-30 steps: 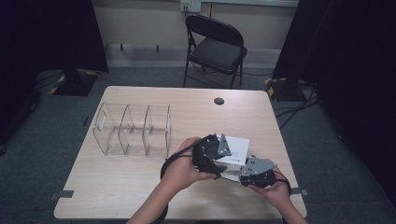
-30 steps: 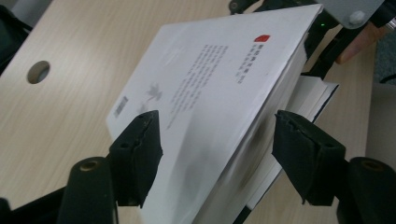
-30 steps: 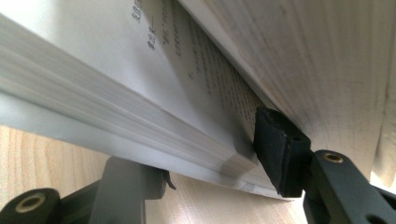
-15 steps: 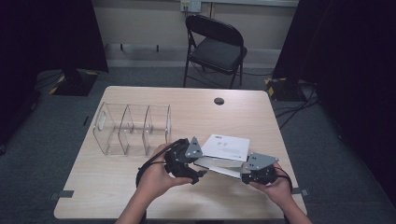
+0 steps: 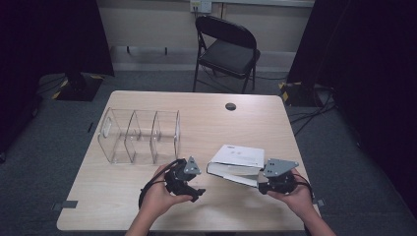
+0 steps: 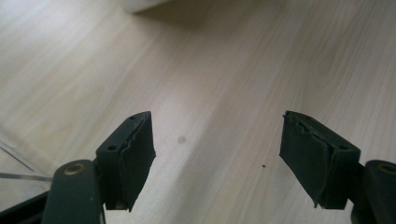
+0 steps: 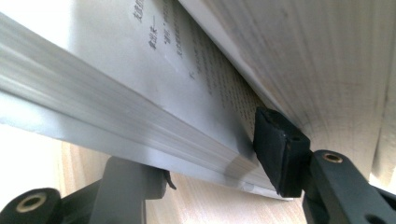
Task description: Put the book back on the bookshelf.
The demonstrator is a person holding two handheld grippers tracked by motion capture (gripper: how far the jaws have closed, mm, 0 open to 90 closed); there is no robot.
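Right gripper (image 7: 210, 154): jaws clamped on the near edge of the book (image 5: 237, 160). In the right gripper view one black pad (image 7: 279, 149) presses the printed page from below at 4 o'clock, and the page block crosses the frame from 10 o'clock to 5 o'clock; the other jaw sits under the stack at 7 o'clock.

Left gripper (image 6: 217, 154): jaws apart, having just been opening, nothing between them. Bare table (image 6: 233, 70) wood lies between the pads (image 6: 135, 154).

Book: white-covered, partly open, lying on the table at 4 o'clock of the tabletop's centre in the high view, its near corner raised in the right gripper (image 5: 260, 186).

Left gripper (image 5: 194, 189), high view: low over the table at 6 o'clock of centre, near the book's left end but apart from it.

Clear organiser (image 5: 139, 135): three compartments, standing at 9 o'clock of centre, just beyond the left gripper.

Round cable hole (image 5: 230, 106): 12 o'clock, near the far edge.

Folding chair (image 5: 226, 49): beyond the table at 12 o'clock.
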